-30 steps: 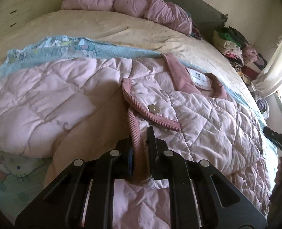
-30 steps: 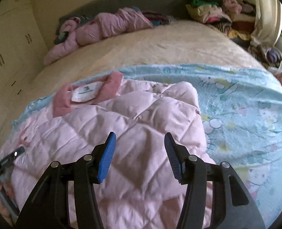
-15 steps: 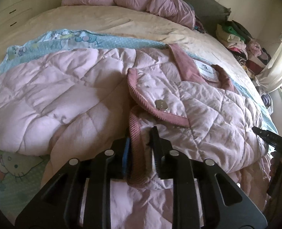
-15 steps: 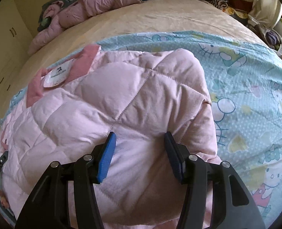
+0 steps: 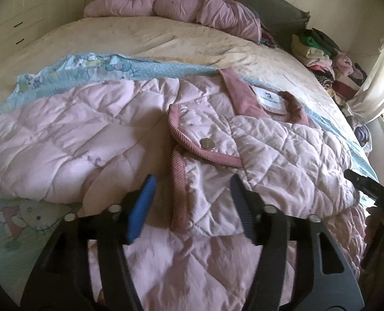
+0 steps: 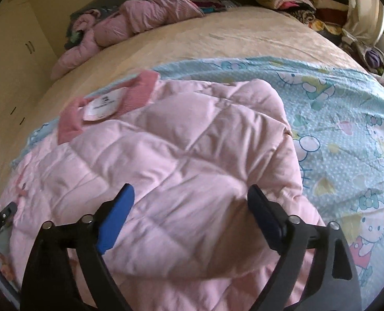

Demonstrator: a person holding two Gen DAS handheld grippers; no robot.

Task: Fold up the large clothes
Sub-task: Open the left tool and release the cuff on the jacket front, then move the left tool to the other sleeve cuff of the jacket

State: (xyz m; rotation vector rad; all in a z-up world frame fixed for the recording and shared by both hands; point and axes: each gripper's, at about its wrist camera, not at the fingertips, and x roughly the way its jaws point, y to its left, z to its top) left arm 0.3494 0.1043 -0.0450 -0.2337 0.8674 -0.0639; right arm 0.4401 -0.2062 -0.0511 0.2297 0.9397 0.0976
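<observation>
Left wrist view showed the pink quilted jacket [image 5: 129,134] lying spread on the bed [image 5: 145,39], collar [image 5: 244,96] at the far end, hem nearest both claws, so its long axis ran away from them. The left claw [image 5: 192,194] was opening; the ribbed front edge [image 5: 179,181] lay loose between its pads, not pinched. The right claw [image 6: 192,202] was also opening, wide, over the folded sleeve side [image 6: 192,142] and holding nothing. In my judgement each hand stood nearest its own side's hem.
</observation>
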